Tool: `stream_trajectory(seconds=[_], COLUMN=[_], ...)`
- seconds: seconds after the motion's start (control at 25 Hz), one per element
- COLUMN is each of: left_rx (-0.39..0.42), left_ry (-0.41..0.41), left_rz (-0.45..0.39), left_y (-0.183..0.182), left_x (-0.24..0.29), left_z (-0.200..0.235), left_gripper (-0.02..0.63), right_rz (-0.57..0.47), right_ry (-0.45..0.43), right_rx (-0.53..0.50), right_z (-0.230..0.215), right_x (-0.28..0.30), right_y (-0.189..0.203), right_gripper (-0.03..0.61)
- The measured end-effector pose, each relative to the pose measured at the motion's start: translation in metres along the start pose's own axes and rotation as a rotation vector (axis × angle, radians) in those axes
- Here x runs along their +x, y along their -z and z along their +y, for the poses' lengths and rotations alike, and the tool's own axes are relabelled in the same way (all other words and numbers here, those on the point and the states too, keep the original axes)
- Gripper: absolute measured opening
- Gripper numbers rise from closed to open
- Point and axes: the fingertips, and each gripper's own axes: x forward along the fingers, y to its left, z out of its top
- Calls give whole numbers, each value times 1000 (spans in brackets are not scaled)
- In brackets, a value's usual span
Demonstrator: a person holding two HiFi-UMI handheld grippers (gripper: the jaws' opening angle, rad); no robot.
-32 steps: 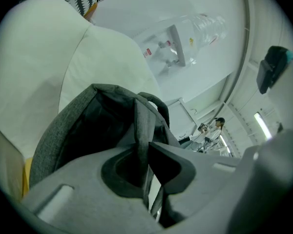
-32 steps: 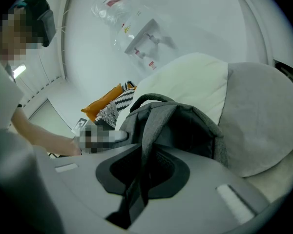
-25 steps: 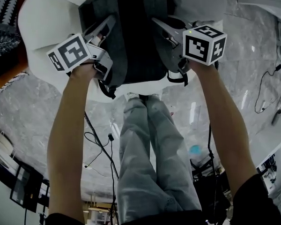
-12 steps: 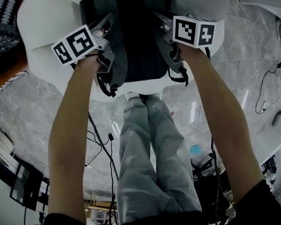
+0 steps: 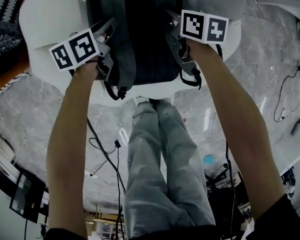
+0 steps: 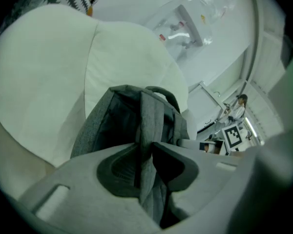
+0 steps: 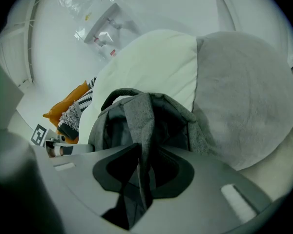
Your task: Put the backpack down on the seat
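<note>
Left gripper [image 6: 145, 152] and right gripper [image 7: 144, 165] each pinch a strap [image 6: 149, 121] in closed fingers [image 6: 115, 167]; so the backpack [image 5: 145, 34] hangs level over the seat [image 5: 50, 14] ahead.

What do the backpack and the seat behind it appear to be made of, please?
The backpack looks like grey woven fabric with a matt finish: a heathered weave shows on its side and strap. The seat looks like soft, padded upholstery, off-white and matt, with a seam between puffed cushions. I cannot tell whether it is cloth or faux leather.
</note>
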Motion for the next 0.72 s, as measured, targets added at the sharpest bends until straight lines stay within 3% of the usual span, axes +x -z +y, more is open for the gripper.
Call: stream_trajectory(seconds=[0.16, 0.36, 0.72], left_rx=[61, 52, 71], left_ry=[-36, -94, -175], left_rz=[-24, -73, -57], left_y=[-6, -13, 5], left_x=[-16, -37, -69], left_z=[-6, 1, -11], left_gripper=[84, 0, 0], right_rz=[-36, -75, -63], right_ry=[-20, 27, 140], right_rx=[-10, -47, -92], right_z=[3, 4, 4], right_x=[-10, -30, -69], right_y=[-6, -11, 5], right_gripper=[124, 132, 60])
